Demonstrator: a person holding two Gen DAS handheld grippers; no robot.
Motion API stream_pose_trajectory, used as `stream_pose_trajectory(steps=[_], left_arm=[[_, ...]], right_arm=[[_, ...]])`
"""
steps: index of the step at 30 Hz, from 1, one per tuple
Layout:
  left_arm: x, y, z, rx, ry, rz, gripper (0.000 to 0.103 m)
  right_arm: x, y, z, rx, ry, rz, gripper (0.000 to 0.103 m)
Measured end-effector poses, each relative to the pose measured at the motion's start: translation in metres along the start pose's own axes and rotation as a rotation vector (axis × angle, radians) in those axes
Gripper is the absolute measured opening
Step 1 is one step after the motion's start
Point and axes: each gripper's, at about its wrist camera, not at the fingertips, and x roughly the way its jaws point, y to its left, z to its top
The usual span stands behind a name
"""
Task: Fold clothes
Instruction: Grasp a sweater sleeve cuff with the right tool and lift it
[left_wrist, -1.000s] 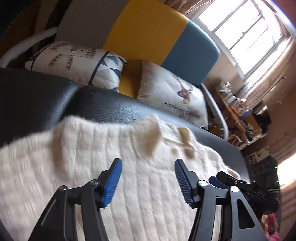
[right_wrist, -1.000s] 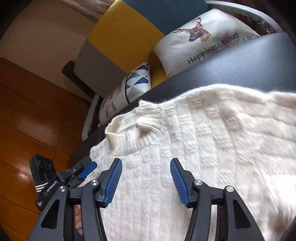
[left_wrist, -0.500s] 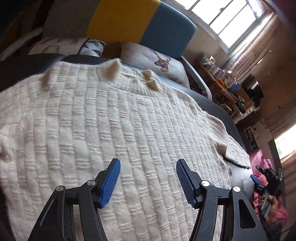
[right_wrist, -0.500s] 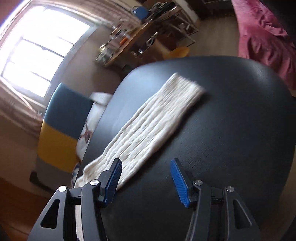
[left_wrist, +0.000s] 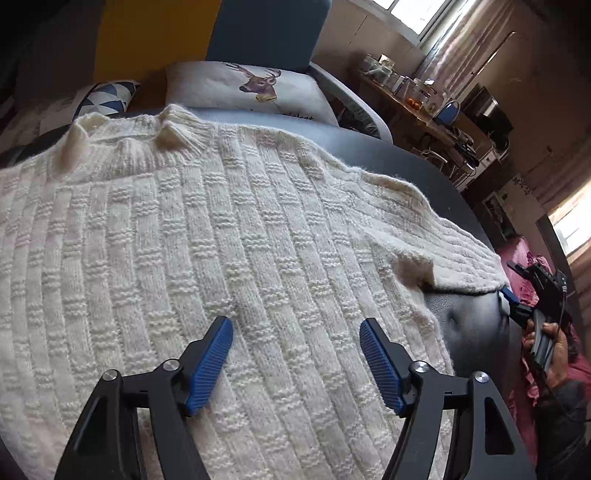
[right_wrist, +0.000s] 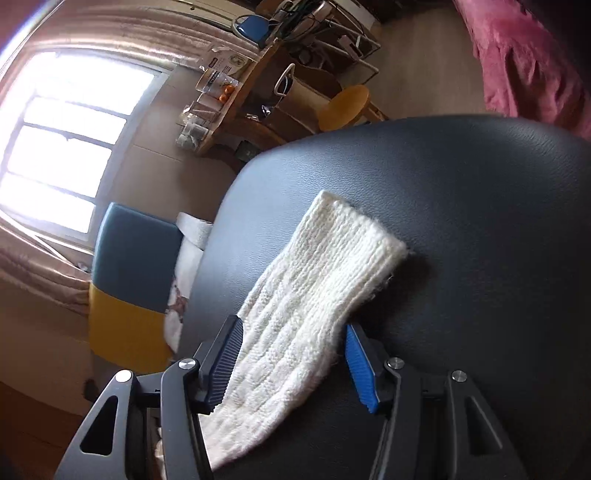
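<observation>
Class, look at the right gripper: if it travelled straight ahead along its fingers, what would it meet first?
Most likely the sweater sleeve, which already lies between the open right gripper fingers on the black table; depth is hard to judge.

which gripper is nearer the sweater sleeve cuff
Right. The right gripper straddles the sleeve, jaws open, a little short of the cuff. The left gripper hovers open over the sweater body.

Your left wrist view sits low and close over the sweater (left_wrist: 221, 240), facing its collar and the sofa cushions (left_wrist: 255, 90) behind. Your right wrist view looks along the sleeve (right_wrist: 314, 280) toward the window (right_wrist: 62, 136); both share the sweater, black table (right_wrist: 480, 221) and sofa.
</observation>
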Motion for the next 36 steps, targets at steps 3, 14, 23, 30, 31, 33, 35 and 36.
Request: stream_pose_trajectory(steps=[3,14,23,30,31,33,35,36], left_arm=[[0.000,-0.005,-0.004,0.036,-0.007,0.023,0.077],[-0.007,-0.016,0.030,-0.018,-0.026,-0.057,0.077],[0.035,-0.031,0.041,0.039,0.059,0.027,0.079],[0.023,-0.023,0.042,-0.065,0.096,-0.082,0.079],[0.020,-0.024,0.043,-0.090,0.102,-0.132,0.079],[0.015,-0.034,0.048,-0.113,0.099,-0.183,0.079],[0.012,-0.047,0.055,-0.118,0.102,-0.235,0.079],[0.012,-0.055,0.059,-0.121,0.111,-0.269,0.079]], right_arm=[[0.009,0.014,0.001,-0.090,0.033,-0.060,0.056],[0.040,0.072,-0.024,-0.660,-0.027,-0.553,0.011],[0.053,0.130,-0.074,-0.863,0.081,-0.322,0.012],[0.087,0.135,-0.107,-0.801,0.214,-0.241,0.012],[0.090,0.130,-0.107,-0.786,0.220,-0.263,0.012],[0.083,0.122,-0.103,-0.708,0.215,-0.218,0.011],[0.065,0.113,-0.097,-0.632,0.197,-0.155,0.021],[0.055,0.108,-0.094,-0.599,0.192,-0.126,0.027]])
